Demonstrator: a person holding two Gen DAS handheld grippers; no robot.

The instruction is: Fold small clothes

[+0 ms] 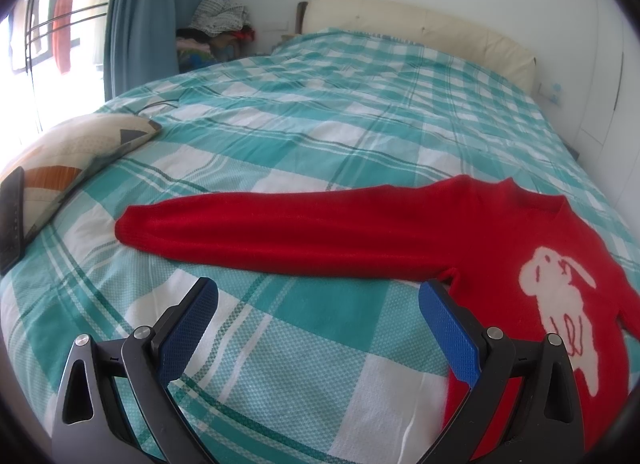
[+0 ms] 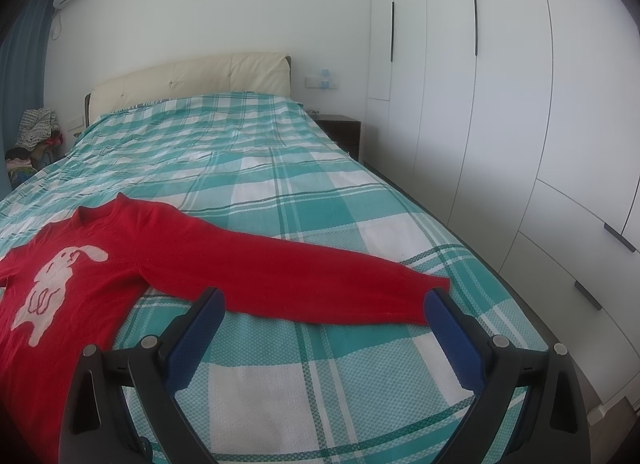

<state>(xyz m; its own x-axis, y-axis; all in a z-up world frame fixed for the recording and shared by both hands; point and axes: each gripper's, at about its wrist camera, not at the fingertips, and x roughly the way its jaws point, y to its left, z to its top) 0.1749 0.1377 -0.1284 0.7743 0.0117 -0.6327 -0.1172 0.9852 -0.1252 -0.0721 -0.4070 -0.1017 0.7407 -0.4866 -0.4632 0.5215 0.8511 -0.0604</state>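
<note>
A small red sweater (image 1: pixel 500 240) with a white rabbit on its front lies flat on the teal and white checked bed (image 1: pixel 320 112), both sleeves spread out sideways. In the left wrist view its sleeve (image 1: pixel 260 228) stretches left, just beyond my left gripper (image 1: pixel 318 288), which is open and empty above the bedspread. In the right wrist view the sweater (image 2: pixel 80 264) lies at the left and its other sleeve (image 2: pixel 320 284) reaches right. My right gripper (image 2: pixel 324 296) is open and empty, its right fingertip close to the cuff.
A patterned pillow (image 1: pixel 72 156) with a dark phone (image 1: pixel 10 216) on it lies at the bed's left edge. A cream headboard (image 2: pixel 192 72), a dark nightstand (image 2: pixel 340 132) and white wardrobes (image 2: pixel 500 104) stand on the right. A blue curtain (image 1: pixel 144 12) and clothes pile (image 1: pixel 220 20) are at the far left.
</note>
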